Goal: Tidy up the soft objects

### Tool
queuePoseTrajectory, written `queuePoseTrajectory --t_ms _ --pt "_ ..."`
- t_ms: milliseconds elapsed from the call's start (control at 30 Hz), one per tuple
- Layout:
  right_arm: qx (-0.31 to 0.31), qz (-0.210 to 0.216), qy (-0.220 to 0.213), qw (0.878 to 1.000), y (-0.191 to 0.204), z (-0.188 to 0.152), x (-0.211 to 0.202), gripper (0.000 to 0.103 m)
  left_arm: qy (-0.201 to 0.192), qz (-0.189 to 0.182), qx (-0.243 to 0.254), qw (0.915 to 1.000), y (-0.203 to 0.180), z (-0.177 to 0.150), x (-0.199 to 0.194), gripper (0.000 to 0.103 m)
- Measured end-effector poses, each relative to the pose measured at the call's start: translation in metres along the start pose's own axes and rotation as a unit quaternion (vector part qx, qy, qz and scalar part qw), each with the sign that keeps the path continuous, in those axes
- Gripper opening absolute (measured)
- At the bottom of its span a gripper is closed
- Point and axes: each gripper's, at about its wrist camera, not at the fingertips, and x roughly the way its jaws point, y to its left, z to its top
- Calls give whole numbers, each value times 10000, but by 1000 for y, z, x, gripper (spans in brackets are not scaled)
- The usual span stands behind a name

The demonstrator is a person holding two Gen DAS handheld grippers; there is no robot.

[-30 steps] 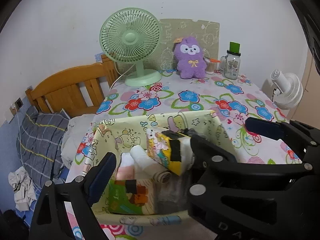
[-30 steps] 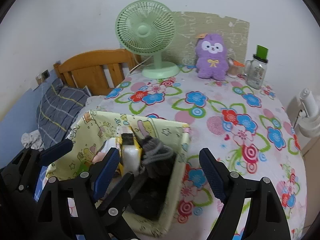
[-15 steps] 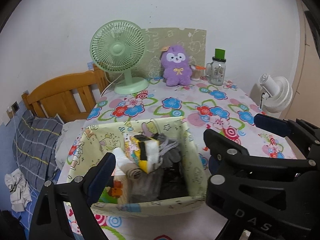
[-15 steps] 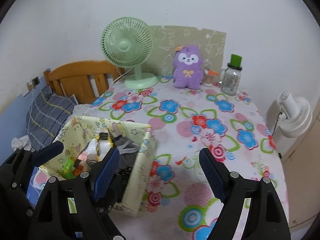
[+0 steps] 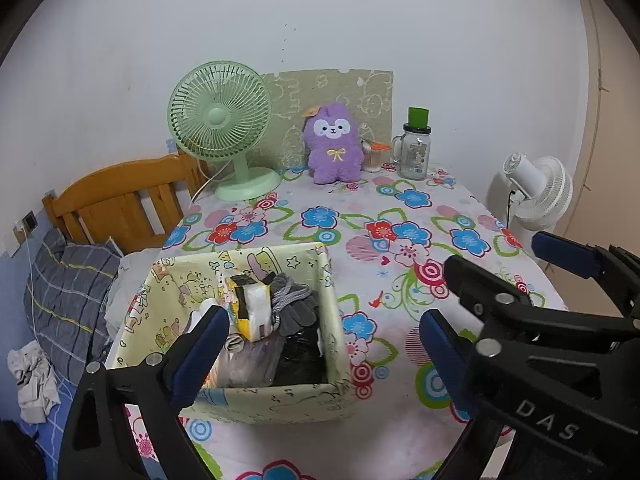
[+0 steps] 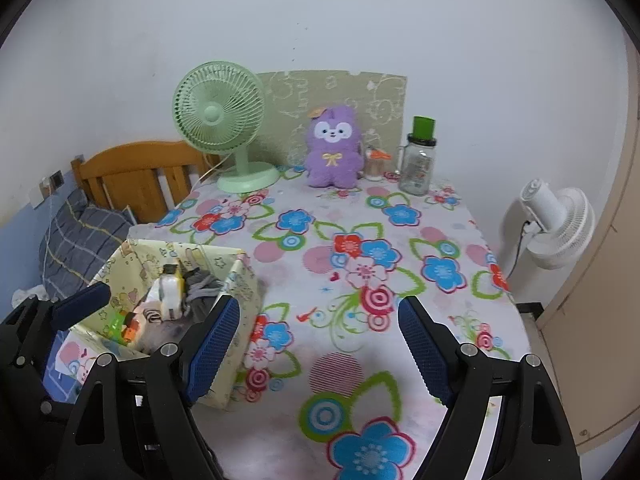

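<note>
A cartoon-print fabric box [image 5: 240, 254] [image 6: 132, 248] stands at the near left of the flowered table. It is packed with soft things: a yellow-white-black bundle [image 5: 252, 308], grey knit gloves [image 5: 292, 304] and rolled socks. A purple plush [image 5: 334, 144] [image 6: 332, 148] sits upright at the back by the wall. My left gripper [image 5: 322, 320] hangs open and empty in front of the box. My right gripper [image 6: 318, 308] is open and empty over bare tablecloth to the right of the box.
At the back stand a green desk fan [image 5: 220, 120], a glass jar with a green lid [image 5: 416, 152] and a small orange-lidded pot [image 5: 376, 156]. A white fan [image 6: 556, 220] stands off the table's right edge. A wooden headboard [image 5: 120, 196] and pillow lie left.
Both grippers have drawn back and up from the box, which now looks smaller and lower in view. The right wrist view has swung right onto the tablecloth. Both jaws stay wide.
</note>
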Motion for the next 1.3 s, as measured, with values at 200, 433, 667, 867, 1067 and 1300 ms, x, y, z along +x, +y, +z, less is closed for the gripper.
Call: queuePoseTrajectory --t_ms 200,433,667,867,1067,1300 --pt "126 -121 -104 9998 -19 -6 -15 84 -25 -4 -24 10000 -7 -1 -9 98" --pt "275 -321 -171 9990 -40 -16 -34 84 -96 -10 -10 10000 -17 -4 -22 99" --pt "361 -463 -294 9978 -52 -25 -56 84 -185 24 -111 9998 -19 -9 -38 100" --pt "394 -511 -450 9969 -54 -29 -76 84 -299 94 -249 9992 -15 -10 -53 100" --pt "469 -525 -547 9960 -55 -32 -90 84 -573 242 -242 9978 -15 -8 -71 103" --pt "533 -530 -712 9946 -58 -33 -105 84 -720 337 -222 9966 -16 -9 -83 103"
